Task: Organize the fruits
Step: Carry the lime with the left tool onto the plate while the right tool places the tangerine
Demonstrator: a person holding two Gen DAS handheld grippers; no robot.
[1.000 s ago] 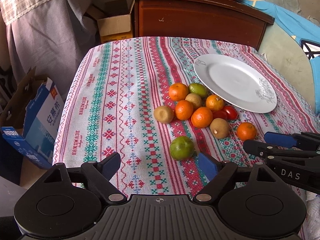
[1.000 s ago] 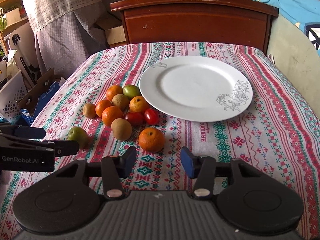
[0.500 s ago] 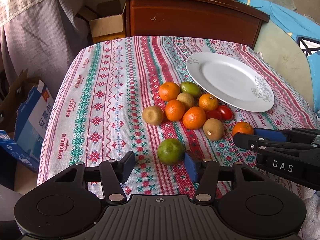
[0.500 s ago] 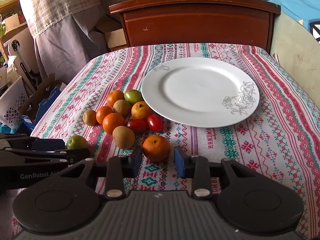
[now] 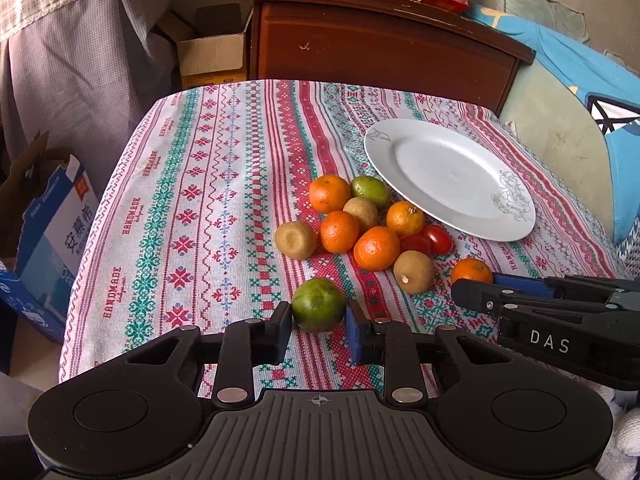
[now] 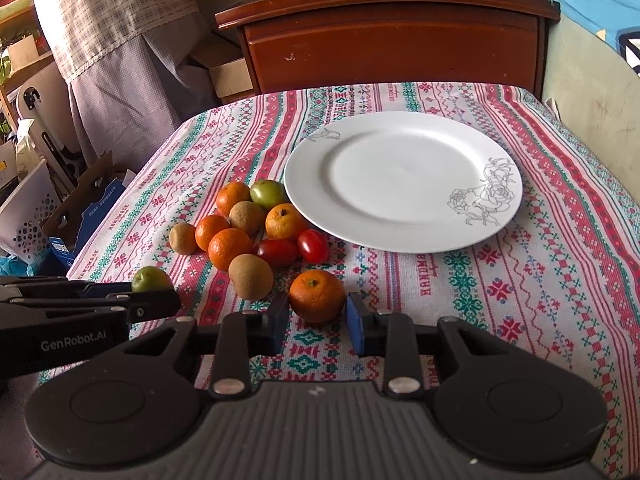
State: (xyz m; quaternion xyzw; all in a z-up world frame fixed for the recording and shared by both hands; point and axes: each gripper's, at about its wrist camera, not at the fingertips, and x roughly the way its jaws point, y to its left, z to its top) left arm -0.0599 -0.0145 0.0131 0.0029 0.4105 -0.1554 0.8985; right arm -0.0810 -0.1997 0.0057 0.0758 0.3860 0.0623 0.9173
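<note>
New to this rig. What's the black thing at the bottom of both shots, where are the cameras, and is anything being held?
No robot arm here: a person holds a two-finger gripper in each hand, with a fisheye camera on each looking forward along its fingers. One picture comes from each. On the patterned tablecloth sit an empty white plate and a cluster of small fruits beside it. The left gripper has its fingers around a green fruit; the right gripper brackets an orange. Both fruits rest on the cloth. Whether the fingers are actually gripping is unclear.
</note>
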